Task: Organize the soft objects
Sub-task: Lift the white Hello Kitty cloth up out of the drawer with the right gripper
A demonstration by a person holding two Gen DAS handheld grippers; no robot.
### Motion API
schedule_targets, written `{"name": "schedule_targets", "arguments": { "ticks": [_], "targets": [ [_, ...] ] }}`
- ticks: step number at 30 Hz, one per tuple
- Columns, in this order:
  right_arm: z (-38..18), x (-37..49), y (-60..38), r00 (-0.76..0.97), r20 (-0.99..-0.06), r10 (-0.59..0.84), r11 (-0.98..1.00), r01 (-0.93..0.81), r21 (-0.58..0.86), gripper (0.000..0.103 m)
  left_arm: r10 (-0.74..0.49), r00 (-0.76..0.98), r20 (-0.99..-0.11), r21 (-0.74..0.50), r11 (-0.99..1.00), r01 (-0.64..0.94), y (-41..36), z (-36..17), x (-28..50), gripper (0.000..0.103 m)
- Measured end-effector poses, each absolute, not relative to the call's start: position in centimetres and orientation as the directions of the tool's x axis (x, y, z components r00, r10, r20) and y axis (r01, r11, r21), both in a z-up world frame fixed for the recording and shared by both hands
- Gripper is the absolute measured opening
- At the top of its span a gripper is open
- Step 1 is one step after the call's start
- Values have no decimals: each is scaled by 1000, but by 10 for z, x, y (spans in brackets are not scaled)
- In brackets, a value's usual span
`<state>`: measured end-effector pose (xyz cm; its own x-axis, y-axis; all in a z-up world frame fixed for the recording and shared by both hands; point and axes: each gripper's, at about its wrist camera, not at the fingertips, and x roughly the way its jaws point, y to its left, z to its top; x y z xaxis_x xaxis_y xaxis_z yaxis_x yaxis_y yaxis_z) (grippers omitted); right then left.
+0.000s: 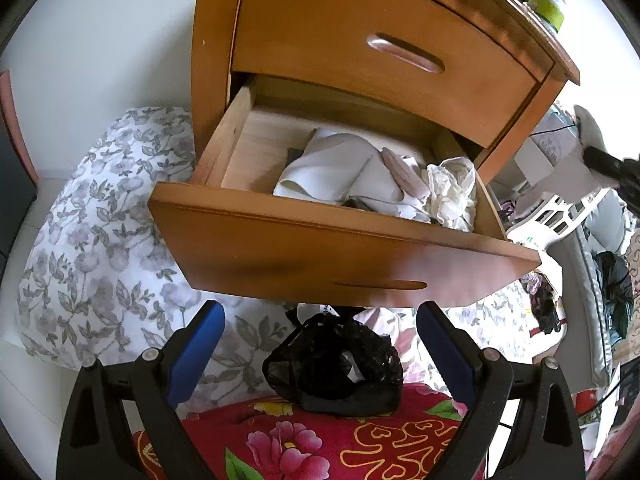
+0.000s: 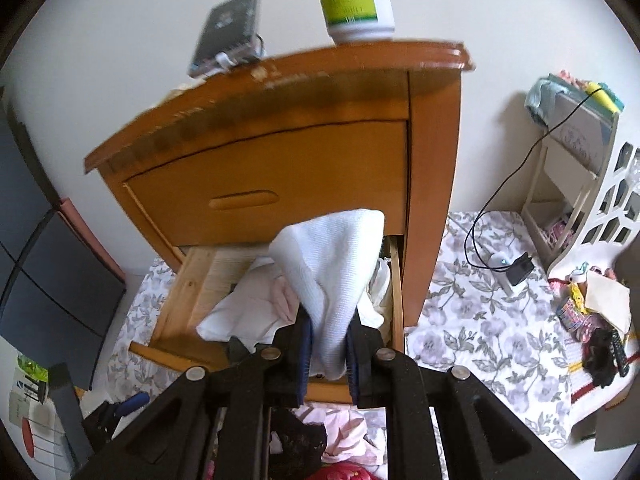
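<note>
The wooden nightstand's lower drawer (image 1: 328, 248) stands pulled out, and inside lie white cloths (image 1: 340, 168), a pinkish sock (image 1: 404, 176) and a white lace piece (image 1: 452, 192). My left gripper (image 1: 322, 344) hangs open below the drawer front. A black lace garment (image 1: 336, 364) lies between its blue fingers (image 1: 200, 344) on the red flowered blanket (image 1: 320, 444), touched by neither. My right gripper (image 2: 328, 352) is shut on a white knit cloth (image 2: 332, 264), which it holds up over the open drawer (image 2: 192, 280). Pink and black garments (image 2: 344, 432) lie beneath it.
On the nightstand top stand a white bottle with a green label (image 2: 354, 0) and a dark flat device (image 2: 228, 32). A grey flowered sheet (image 2: 480, 312) covers the floor. At the right are a white plastic shelf (image 2: 592, 200), a charger with cable (image 2: 518, 270) and small clutter.
</note>
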<state>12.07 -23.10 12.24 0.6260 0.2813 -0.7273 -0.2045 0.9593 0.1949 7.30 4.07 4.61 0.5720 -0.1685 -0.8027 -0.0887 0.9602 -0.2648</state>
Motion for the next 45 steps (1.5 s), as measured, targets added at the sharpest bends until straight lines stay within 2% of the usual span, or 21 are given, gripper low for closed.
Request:
{"name": "schedule_targets", "arguments": {
  "ticks": [18,28,45],
  "targets": [
    [122,38,-260,633,-714,301,953,-212,215,16,-131,617,-776,-236,967,-91,32,72,49,97],
    [86,22,-267,572,-757,316,949,-175,264,16,-115,623,-774,-212,974,-84,25,78,41,97],
    [25,24,-240,438,-844,309,950,-186,251,17,-114,605,-788,-214,972,-96,30,70,42,97]
  ]
}}
